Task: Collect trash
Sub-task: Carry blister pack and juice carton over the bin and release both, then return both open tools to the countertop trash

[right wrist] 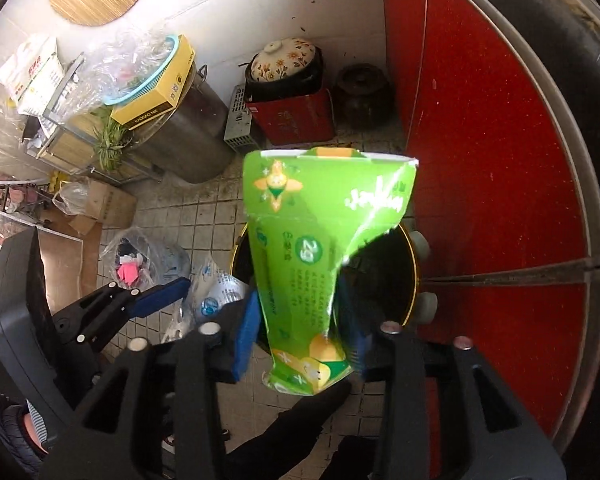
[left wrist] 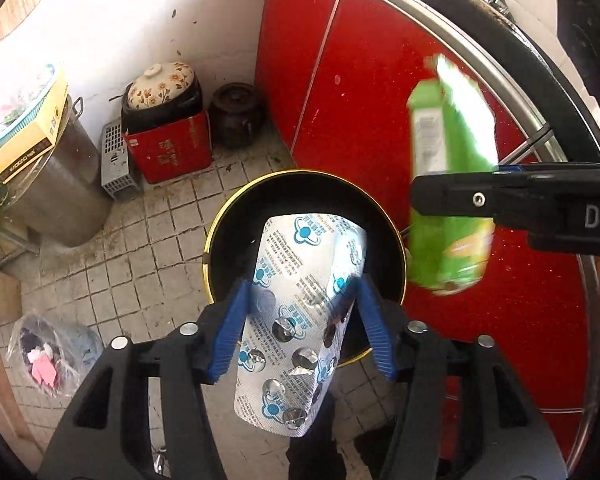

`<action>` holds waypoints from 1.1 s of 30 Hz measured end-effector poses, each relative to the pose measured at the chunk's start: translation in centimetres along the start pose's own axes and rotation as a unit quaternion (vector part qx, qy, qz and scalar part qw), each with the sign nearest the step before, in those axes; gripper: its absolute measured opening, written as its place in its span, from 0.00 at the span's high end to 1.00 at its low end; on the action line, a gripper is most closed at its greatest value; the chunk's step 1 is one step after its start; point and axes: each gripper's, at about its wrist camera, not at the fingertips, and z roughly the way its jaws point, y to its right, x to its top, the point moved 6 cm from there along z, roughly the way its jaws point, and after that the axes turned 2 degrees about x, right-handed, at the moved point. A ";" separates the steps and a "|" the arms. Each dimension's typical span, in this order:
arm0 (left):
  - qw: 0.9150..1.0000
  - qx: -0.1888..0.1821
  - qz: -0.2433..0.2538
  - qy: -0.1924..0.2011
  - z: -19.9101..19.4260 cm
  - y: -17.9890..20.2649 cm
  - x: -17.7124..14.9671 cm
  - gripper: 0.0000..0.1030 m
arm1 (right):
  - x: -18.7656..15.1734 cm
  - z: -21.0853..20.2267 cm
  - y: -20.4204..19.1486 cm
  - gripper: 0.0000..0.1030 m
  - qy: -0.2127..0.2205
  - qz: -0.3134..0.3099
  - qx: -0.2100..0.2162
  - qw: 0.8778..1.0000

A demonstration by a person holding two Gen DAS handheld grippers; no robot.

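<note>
the blister pack [left wrist: 296,320], silver with blue print and popped cells, hung in the left wrist view between the blue pads [left wrist: 230,332] of the left claw [left wrist: 300,328], above the mouth of a black bin [left wrist: 220,236] with a gold rim on the tiled floor [left wrist: 140,240]. the claw's jaws stood apart, and whether the pads pressed on the pack could not be told. a red cabinet [left wrist: 380,100] rose just beside the bin; a floral-lidded pot [left wrist: 160,84] on a red box [left wrist: 176,148], a dark jar [left wrist: 236,114] and a steel pot [left wrist: 56,200] lined the wall beyond. the green carton [left wrist: 448,184] was blurred at the right, with a black finger of the right claw crossing it.

in the right wrist view the green carton [right wrist: 320,248], crushed and creased, filled the middle between the pads of the right claw [right wrist: 300,340], whose jaws were apart; contact with the pads was unclear. it hid much of the bin [right wrist: 396,276] below. the left claw [right wrist: 160,296] showed at the left beside the pack [right wrist: 216,292], half hidden. a clear bag [right wrist: 140,260] of scraps lay on the floor nearby.
</note>
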 end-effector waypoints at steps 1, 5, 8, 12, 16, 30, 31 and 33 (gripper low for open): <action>1.000 0.007 0.002 -0.004 0.1 -0.1 0.0 0.21 | 0.1 -0.4 0.4 0.30 0.005 0.008 0.000 1.000; 1.000 0.014 -0.007 0.002 -1.3 -0.7 0.4 0.14 | -0.3 -3.7 0.7 0.30 0.020 0.007 0.007 1.000; 1.000 0.018 -0.001 0.002 -3.6 -0.3 0.8 0.12 | -1.4 -8.8 0.8 0.26 0.047 0.006 -0.004 0.999; 0.999 0.039 0.030 0.015 -8.6 2.2 2.0 0.10 | -4.3 -18.3 2.0 0.20 0.099 0.030 -0.027 0.994; 0.994 0.036 0.096 0.047 -14.3 8.1 3.6 0.08 | -9.2 -28.4 4.4 0.14 0.158 0.076 -0.062 0.983; 0.874 -0.231 0.423 0.064 -26.9 43.9 -3.2 0.08 | -40.7 -51.4 18.4 0.14 0.276 0.409 -0.273 0.826; 0.859 -0.246 0.446 0.060 -27.4 45.7 -4.3 0.08 | -42.8 -52.1 18.7 0.14 0.278 0.425 -0.283 0.814; 0.820 -0.271 0.502 0.055 -28.6 49.5 -7.1 0.08 | -46.0 -53.1 19.1 0.14 0.282 0.449 -0.292 0.796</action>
